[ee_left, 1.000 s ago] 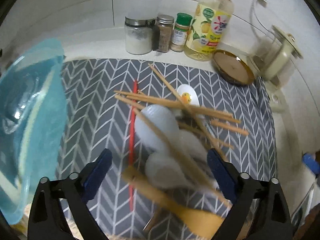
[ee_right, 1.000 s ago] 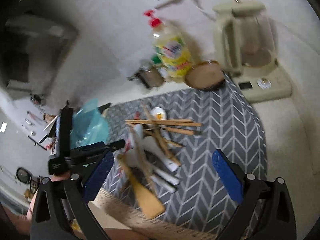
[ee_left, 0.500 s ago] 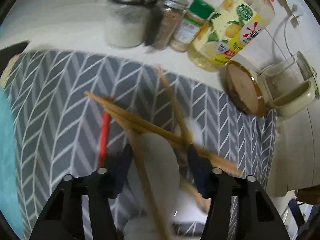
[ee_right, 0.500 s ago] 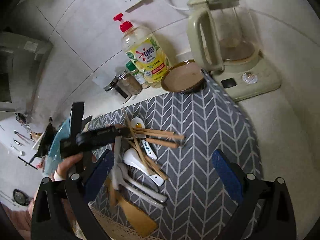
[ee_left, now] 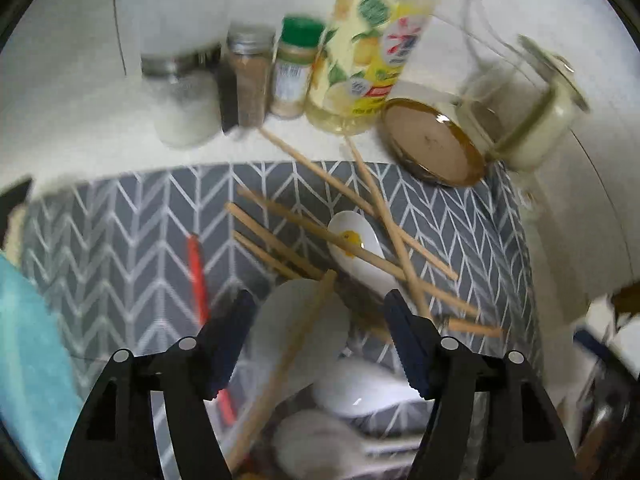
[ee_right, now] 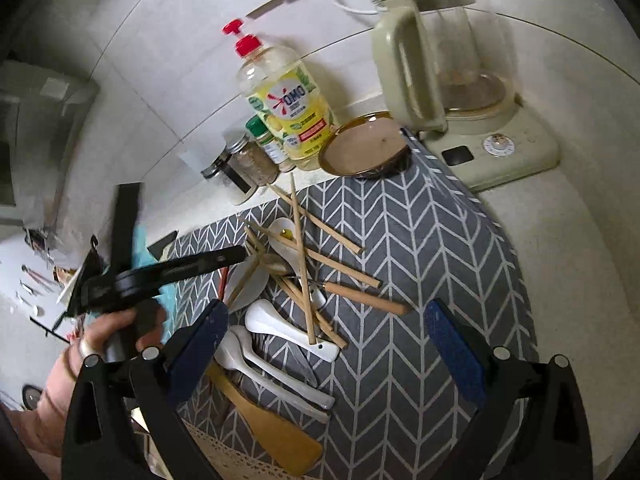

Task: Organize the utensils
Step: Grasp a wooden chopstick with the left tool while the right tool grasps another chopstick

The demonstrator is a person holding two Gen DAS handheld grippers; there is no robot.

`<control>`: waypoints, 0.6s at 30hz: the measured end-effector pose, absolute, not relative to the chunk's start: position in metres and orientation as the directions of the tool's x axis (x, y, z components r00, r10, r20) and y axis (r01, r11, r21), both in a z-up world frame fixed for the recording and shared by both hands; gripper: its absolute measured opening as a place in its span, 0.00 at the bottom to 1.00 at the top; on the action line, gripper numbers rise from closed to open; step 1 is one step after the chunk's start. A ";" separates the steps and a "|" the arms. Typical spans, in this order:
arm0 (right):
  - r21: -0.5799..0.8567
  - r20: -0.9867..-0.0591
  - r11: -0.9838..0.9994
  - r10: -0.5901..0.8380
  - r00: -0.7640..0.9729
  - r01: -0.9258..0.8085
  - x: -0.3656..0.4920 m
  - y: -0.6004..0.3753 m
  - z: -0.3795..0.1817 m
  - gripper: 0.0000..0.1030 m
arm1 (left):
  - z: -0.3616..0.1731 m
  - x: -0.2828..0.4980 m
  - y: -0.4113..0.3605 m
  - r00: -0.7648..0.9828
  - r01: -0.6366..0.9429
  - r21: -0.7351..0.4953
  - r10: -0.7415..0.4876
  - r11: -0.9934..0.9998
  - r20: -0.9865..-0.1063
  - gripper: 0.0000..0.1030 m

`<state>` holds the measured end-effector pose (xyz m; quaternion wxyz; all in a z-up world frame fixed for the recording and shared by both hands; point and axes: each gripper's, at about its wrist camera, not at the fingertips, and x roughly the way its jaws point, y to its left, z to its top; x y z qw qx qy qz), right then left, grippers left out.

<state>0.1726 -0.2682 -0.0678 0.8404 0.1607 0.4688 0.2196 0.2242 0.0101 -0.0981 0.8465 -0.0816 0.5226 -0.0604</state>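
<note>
A pile of utensils lies on a grey chevron mat (ee_right: 420,240): several wooden chopsticks (ee_right: 304,264), white ceramic spoons (ee_right: 280,330), a wooden spatula (ee_right: 272,428), a red chopstick (ee_left: 197,268) and a spoon with a yellow duck print (ee_left: 356,244). My left gripper (ee_left: 318,344) is open, its fingers either side of a large white spoon (ee_left: 296,332) and a chopstick lying across it. It also shows in the right wrist view (ee_right: 180,268), hand-held at the pile's left. My right gripper (ee_right: 326,348) is wide open and empty, above the pile's near side.
At the back stand a dish-soap bottle (ee_right: 288,108), spice jars (ee_right: 256,160), a brown lidded dish (ee_right: 366,150) and a green glass kettle (ee_right: 448,64). A blue bowl (ee_left: 28,360) sits at the mat's left edge.
My left gripper has moved forward and down into the pile, its fingers now narrower around the large white spoon. The chopsticks have shifted toward the back. My right gripper has steadied.
</note>
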 end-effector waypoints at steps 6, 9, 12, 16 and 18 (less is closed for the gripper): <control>0.433 -0.733 0.858 0.513 0.447 -0.275 0.180 -0.253 -0.079 0.93 | -0.111 0.200 0.006 0.375 0.121 -0.108 -0.146 0.987 -0.916 0.62; 0.413 -0.739 0.859 0.510 0.439 -0.303 0.183 -0.248 -0.082 0.93 | -0.120 0.189 0.018 0.337 0.096 -0.140 -0.164 0.986 -0.927 0.49; 0.400 -0.741 0.860 0.506 0.441 -0.315 0.185 -0.246 -0.084 0.93 | -0.131 0.182 0.025 0.317 0.063 -0.136 -0.149 0.989 -0.937 0.46; 0.394 -0.744 0.861 0.505 0.437 -0.323 0.187 -0.243 -0.086 0.93 | -0.131 0.182 0.042 0.296 -0.002 -0.247 -0.235 0.969 -0.926 0.22; 0.394 -0.744 0.859 0.507 0.435 -0.328 0.187 -0.241 -0.086 0.93 | -0.125 0.178 0.048 0.297 -0.024 -0.256 -0.237 0.966 -0.925 0.17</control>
